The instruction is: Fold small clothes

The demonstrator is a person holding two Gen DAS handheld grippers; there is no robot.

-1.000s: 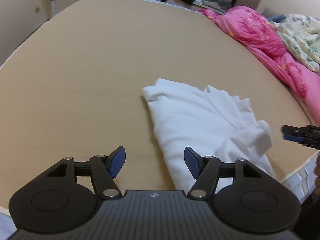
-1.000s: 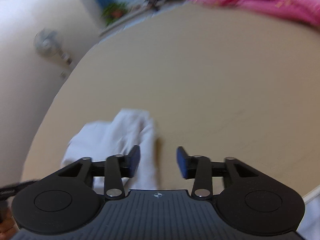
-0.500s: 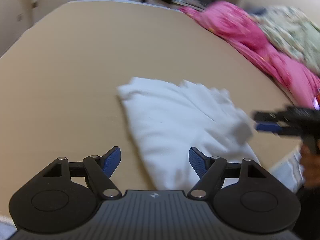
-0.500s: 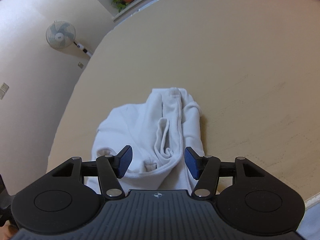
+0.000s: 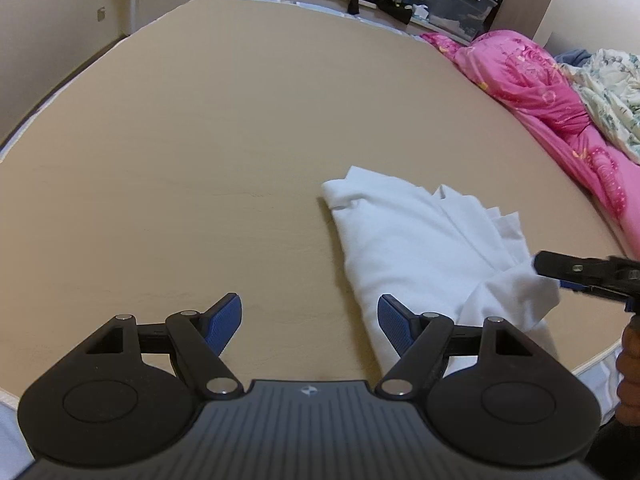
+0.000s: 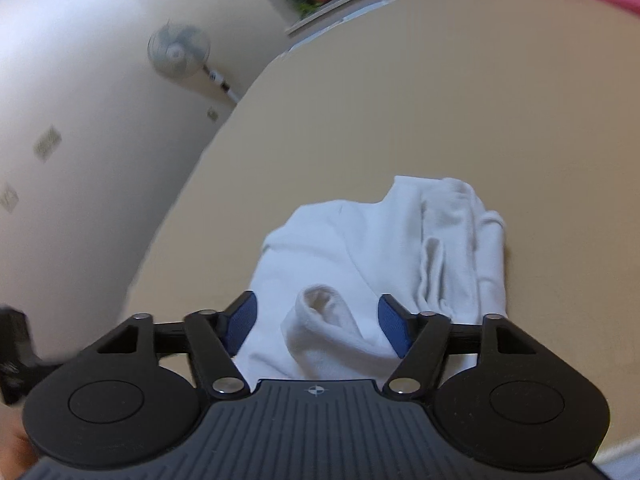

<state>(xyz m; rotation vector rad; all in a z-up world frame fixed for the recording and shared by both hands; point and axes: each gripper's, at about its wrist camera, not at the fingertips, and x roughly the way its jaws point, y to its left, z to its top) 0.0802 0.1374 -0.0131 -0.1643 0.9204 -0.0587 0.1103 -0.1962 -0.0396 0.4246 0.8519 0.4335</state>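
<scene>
A partly folded white cotton garment (image 5: 424, 248) lies on the tan flat surface (image 5: 200, 160), toward its near right part, with a pink quilted blanket (image 5: 532, 80) bunched along the far right edge. The left gripper (image 5: 310, 316) hovers with its fingers spread wide and empty, the cloth's near left edge just by the right finger (image 5: 394, 326). The right gripper (image 6: 318, 320) is also spread open, its 2 blue pads either side of a raised, rolled-up cuff or sleeve end (image 6: 320, 308), not yet pinching it. The step in hand looks like taking hold of that loose end to fold it inward; it would go best if the pads close low on the whole roll, not just the top layer, while the left gripper pins the main body so it does not slide. No brand, label or readable writing shows on the garment; the small emblem on each gripper body carries no text.
</scene>
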